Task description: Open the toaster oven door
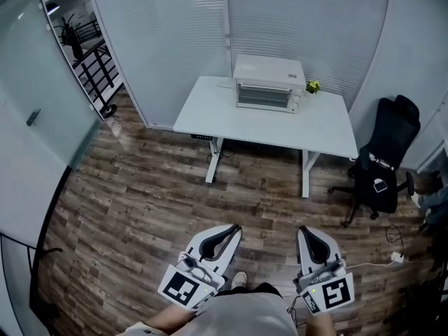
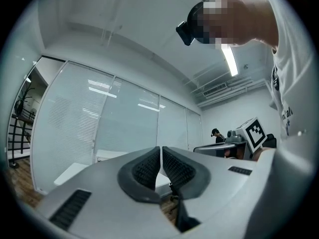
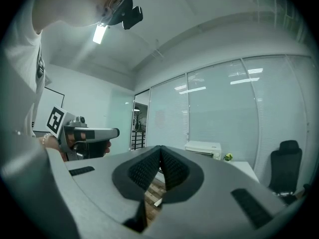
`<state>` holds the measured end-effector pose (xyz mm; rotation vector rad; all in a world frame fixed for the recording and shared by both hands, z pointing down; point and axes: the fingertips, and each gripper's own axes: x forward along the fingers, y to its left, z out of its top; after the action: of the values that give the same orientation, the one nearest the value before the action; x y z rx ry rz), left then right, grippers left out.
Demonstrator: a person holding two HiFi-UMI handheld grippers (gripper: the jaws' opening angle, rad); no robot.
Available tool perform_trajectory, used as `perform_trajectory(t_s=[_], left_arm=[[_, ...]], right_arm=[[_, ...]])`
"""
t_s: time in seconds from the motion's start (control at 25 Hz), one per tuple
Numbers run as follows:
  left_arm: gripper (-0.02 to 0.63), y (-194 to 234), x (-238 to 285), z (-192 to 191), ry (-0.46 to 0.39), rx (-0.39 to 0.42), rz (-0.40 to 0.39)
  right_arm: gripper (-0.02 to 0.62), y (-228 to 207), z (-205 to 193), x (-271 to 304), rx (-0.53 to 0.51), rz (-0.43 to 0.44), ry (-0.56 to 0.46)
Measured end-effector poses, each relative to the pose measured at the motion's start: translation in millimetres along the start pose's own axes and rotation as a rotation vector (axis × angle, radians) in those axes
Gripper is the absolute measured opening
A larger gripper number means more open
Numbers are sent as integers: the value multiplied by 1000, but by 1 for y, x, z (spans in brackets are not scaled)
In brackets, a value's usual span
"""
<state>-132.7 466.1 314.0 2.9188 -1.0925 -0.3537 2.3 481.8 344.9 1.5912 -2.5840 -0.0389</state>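
On the white tabletop (image 1: 210, 114) across the room stands the toaster oven (image 1: 269, 84), set toward the back edge and close to the glass wall (image 1: 175, 26) with blinds behind it. Its door (image 1: 264, 97) faces the person and lies flat against the front, closed. Just right of the toaster oven sits a small yellow-green thing (image 1: 313, 87), too small to make out. Farther to the right of the toaster oven, past the end of the tabletop, a black office chair (image 1: 388, 159) stands on the wood floor (image 1: 140, 201). A white plug (image 1: 396, 257) with its cable lies on the boards in front of the chair.

Both grippers are well apart from the toaster oven, on its door side, with a wide stretch of floor between them and the tabletop. They are held low and close to the person's body, each with its marker cube toward the person.

The left gripper (image 1: 234, 228) points toward the toaster oven's left side. Its dark ribbed pads are pressed together, with nothing between them. The right gripper (image 1: 304, 231) points toward the toaster oven's right side. Its pads likewise meet at the tips and pinch nothing. In the right gripper view the toaster oven shows small, beyond the jaws and a little to their right.
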Motion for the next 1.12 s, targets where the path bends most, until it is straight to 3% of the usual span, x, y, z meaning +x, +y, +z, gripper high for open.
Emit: perform_trajectory(t_s=[0.32, 0.48, 1.12], left_arm=[[31, 24, 16, -7, 6, 38, -1], [31, 37, 32, -14, 3, -15, 9], [31, 81, 139, -24, 22, -20, 35]], right_arm=[[8, -10, -2, 24, 6, -22, -3], [8, -22, -6, 38, 10, -24, -3], [8, -118, -4, 104, 36, -15, -14]])
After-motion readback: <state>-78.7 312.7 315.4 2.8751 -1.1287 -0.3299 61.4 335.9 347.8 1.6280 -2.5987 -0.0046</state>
